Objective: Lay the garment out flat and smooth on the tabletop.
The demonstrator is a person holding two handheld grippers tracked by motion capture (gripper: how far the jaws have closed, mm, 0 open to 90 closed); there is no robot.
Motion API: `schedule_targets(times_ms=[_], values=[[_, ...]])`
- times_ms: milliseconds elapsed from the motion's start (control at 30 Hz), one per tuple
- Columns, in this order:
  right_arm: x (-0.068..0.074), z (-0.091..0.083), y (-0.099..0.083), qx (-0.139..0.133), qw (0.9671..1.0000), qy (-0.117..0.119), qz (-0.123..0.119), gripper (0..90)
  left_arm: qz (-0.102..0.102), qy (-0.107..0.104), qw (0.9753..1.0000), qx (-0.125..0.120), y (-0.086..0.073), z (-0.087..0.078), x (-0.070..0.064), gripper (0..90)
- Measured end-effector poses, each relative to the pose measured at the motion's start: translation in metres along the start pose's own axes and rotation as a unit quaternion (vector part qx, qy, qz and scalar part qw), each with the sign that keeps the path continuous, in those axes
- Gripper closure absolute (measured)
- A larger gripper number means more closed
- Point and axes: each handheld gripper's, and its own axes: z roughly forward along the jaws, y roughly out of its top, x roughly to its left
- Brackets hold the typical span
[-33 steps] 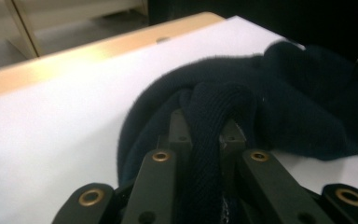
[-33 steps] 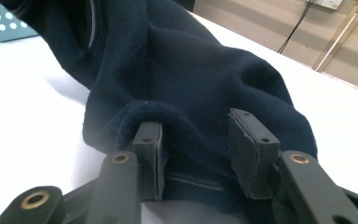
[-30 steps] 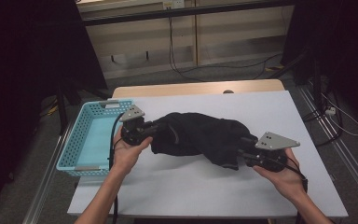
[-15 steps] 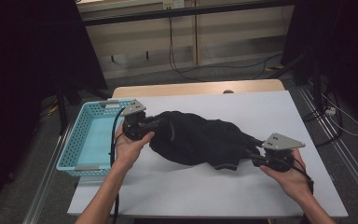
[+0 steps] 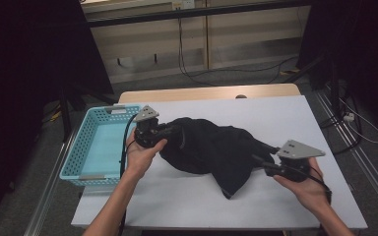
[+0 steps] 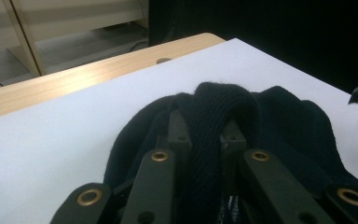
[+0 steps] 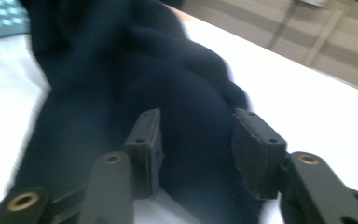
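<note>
A black knitted garment (image 5: 211,150) lies bunched across the middle of the white table (image 5: 275,118). My left gripper (image 5: 170,132) is at its left end, shut on a fold of the black garment (image 6: 214,116) that bulges up between the jaws. My right gripper (image 5: 263,157) is at the garment's right end with its jaws spread wide. The dark cloth (image 7: 177,93) lies under and beyond my right gripper (image 7: 198,140), and nothing is pinched between its pads.
A light blue plastic basket (image 5: 86,147) sits at the table's left edge, with nothing in it that I can see. Bare white tabletop lies behind the garment and at the front. A wooden strip (image 5: 206,92) runs along the far edge; cables lie on the floor beyond.
My right gripper has let go of the garment and drawn back to the right. The cloth's right end has dropped and now hangs in a point toward the front.
</note>
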Motion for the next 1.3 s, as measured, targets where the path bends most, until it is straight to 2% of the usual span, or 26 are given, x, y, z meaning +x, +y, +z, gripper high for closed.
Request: schedule_targets(times_ms=[133, 233, 333, 367, 433, 467, 500, 567, 633, 667, 833, 900, 967, 1033, 1100, 1167, 1233, 1300], values=[[0.024, 0.032, 0.021, -0.004, 0.999, 0.041, -0.019, 36.9, -0.002, 0.005, 1.0, -0.001, 0.001, 0.003, 0.001, 80.2], [0.043, 0.06, 0.032, -0.006, 0.9971, 0.069, -0.031, 29.1, 0.009, 0.016, 0.9998, 0.004, 0.001, 0.004, 0.003, 80.2], [0.056, 0.089, 0.036, 0.017, 0.9955, 0.08, -0.048, 24.9, 0.005, 0.019, 0.9998, 0.008, 0.001, 0.006, 0.007, 80.2], [0.058, 0.098, 0.034, 0.024, 0.9952, 0.079, -0.053, 25.3, 0.002, 0.019, 0.9998, 0.007, 0.0, 0.007, 0.008, 80.2], [0.059, 0.112, 0.027, 0.052, 0.9943, 0.063, -0.069, 27.3, 0.002, 0.02, 0.9998, 0.008, 0.0, 0.007, 0.01, 80.2], [0.057, 0.115, 0.023, 0.061, 0.9937, 0.049, -0.081, 32.6, 0.001, 0.019, 0.9998, 0.007, 0.0, 0.008, 0.011, 80.1], [0.054, 0.116, 0.02, 0.065, 0.9933, 0.039, -0.088, 42.8, 0.001, 0.019, 0.9998, 0.008, 0.0, 0.008, 0.011, 80.1], [0.04, 0.113, 0.019, 0.061, 0.994, 0.021, -0.088, 69.4, -0.001, 0.019, 0.9998, 0.009, -0.001, 0.009, 0.012, 80.0], [0.021, 0.108, 0.017, 0.057, 0.996, 0.004, -0.07, 83.1, -0.001, 0.018, 0.9998, 0.011, -0.001, 0.01, 0.013, 79.9], [0.013, 0.106, 0.016, 0.06, 0.996, -0.004, -0.066, 85.2, 0.002, 0.016, 0.9998, 0.012, -0.002, 0.01, 0.013, 79.8], [-0.023, 0.096, 0.016, 0.06, 0.9952, -0.055, -0.054, 86.4, 0.016, 0.0, 0.9997, 0.018, -0.003, 0.018, 0.007, 78.8], [-0.035, 0.093, 0.017, 0.061, 0.9931, -0.081, -0.059, 86.5, 0.023, -0.005, 0.9995, 0.02, -0.003, 0.021, 0.005, 78.2], [-0.048, 0.091, 0.017, 0.059, 0.9918, -0.102, -0.051, 86.5, 0.027, -0.01, 0.9993, 0.025, -0.004, 0.024, 0.003, 76.7], [-0.06, 0.092, 0.012, 0.068, 0.9886, -0.126, -0.049, 86.5, 0.032, -0.016, 0.9989, 0.029, -0.006, 0.026, 0.001, 75.1], [-0.068, 0.096, 0.004, 0.073, 0.9905, -0.114, -0.024, 86.5, 0.034, -0.016, 0.9987, 0.034, -0.007, 0.029, -0.002, 73.8], [-0.066, 0.1, -0.001, 0.073, 0.9918, -0.103, -0.021, 86.4, 0.033, -0.015, 0.9987, 0.035, -0.008, 0.031, -0.003, 72.5], [-0.061, 0.099, 0.0, 0.072, 0.9928, -0.092, -0.025, 85.2, 0.031, -0.008, 0.9987, 0.04, -0.009, 0.032, -0.001, 67.1], [-0.059, 0.095, 0.003, 0.065, 0.994, -0.086, -0.019, 79.2, 0.026, -0.004, 0.9987, 0.043, -0.009, 0.031, 0.0, 63.9]])
